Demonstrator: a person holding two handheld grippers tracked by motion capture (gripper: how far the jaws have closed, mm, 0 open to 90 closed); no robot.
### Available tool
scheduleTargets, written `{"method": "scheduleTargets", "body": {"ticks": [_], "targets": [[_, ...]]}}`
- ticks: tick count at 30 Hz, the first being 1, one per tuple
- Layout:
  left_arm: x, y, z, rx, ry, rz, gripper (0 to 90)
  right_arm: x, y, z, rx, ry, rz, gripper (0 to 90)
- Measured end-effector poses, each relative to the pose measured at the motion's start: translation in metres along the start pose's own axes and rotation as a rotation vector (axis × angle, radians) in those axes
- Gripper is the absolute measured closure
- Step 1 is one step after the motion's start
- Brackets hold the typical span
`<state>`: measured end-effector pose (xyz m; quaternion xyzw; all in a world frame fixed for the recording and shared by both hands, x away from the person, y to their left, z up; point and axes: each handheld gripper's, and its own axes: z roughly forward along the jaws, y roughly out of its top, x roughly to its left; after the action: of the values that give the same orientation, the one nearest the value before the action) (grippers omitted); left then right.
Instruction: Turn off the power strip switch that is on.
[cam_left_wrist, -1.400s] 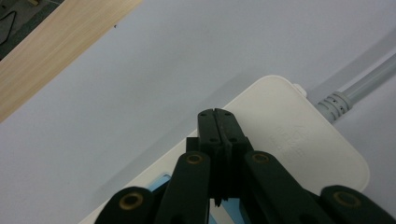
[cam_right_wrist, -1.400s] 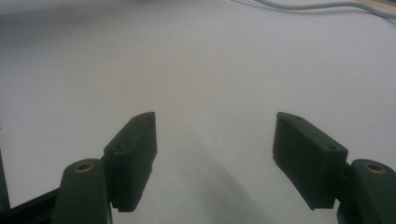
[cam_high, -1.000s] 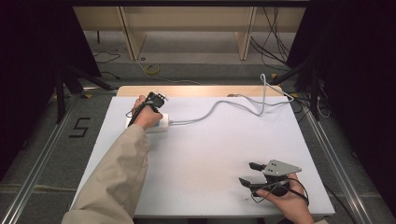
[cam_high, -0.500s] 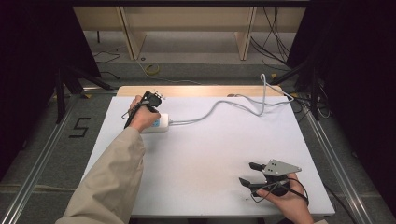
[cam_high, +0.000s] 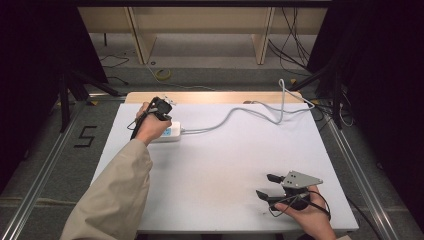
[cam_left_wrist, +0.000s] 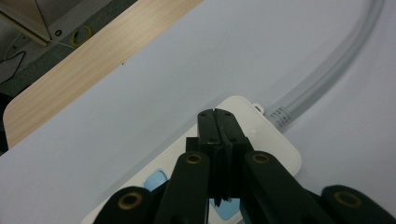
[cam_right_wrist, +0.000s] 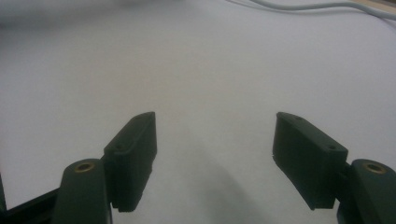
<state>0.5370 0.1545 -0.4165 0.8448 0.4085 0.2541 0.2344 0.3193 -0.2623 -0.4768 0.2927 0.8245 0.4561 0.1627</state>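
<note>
**A:** Start at your left. What have you got there?

**B:** My left gripper (cam_high: 161, 106) is out at the far left of the bench (cam_high: 225, 165), right over the white power strip (cam_high: 170, 132). In the left gripper view my fingers (cam_left_wrist: 208, 126) are clenched tight together, tips pressed flat against each other, with nothing between them. They point down at the strip's top face near its cable end. Whether the tips actually touch the plastic, I cannot tell.

**A:** How would that strip handle?

**B:** My guess is light and rigid, a smooth hard shell that could slide on this white surface if I push it sideways. The grey cable (cam_high: 235, 112) looks thick and fairly stiff; it snakes off toward the far right edge and would tug back on any move. I would take the body across its narrow width, or the moulded collar (cam_left_wrist: 280, 115) where the cable enters.

**A:** Anything holding something? Boxes, trays?

**B:** No containers on the bench. The closest thing is the strip's sockets; I see a blue patch (cam_left_wrist: 155, 181) on its face beside my fingers, and no plug seated where I can see.

**A:** And on the right?

**B:** My right gripper (cam_high: 270, 186) rests near the front right corner, well apart from the strip. Its fingers (cam_right_wrist: 133, 154) are released, spread wide, with bare bench between them.
</note>
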Motion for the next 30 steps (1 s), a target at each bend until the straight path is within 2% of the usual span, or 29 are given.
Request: {"method": "scheduleTargets", "body": {"ticks": [4,18,22,25,30], "targets": [[-0.004,-0.005,-0.009,-0.043,-0.02,-0.022,89.5,0.0,0.0,0.0,0.001,0.0,0.0,31.5],[-0.022,-0.034,-0.036,-0.117,-0.049,-0.012,85.8,0.001,0.0,0.0,0.001,-0.003,0.001,31.5],[-0.029,-0.04,-0.045,-0.152,-0.066,-0.012,82.9,0.001,0.0,0.001,-0.001,-0.003,0.002,31.6],[-0.036,-0.044,-0.051,-0.184,-0.085,-0.028,80.2,0.001,0.0,0.001,0.0,-0.003,0.002,31.5],[-0.045,-0.052,-0.061,-0.21,-0.117,-0.016,71.8,0.001,0.0,0.0,0.002,-0.005,0.003,31.5]]}}
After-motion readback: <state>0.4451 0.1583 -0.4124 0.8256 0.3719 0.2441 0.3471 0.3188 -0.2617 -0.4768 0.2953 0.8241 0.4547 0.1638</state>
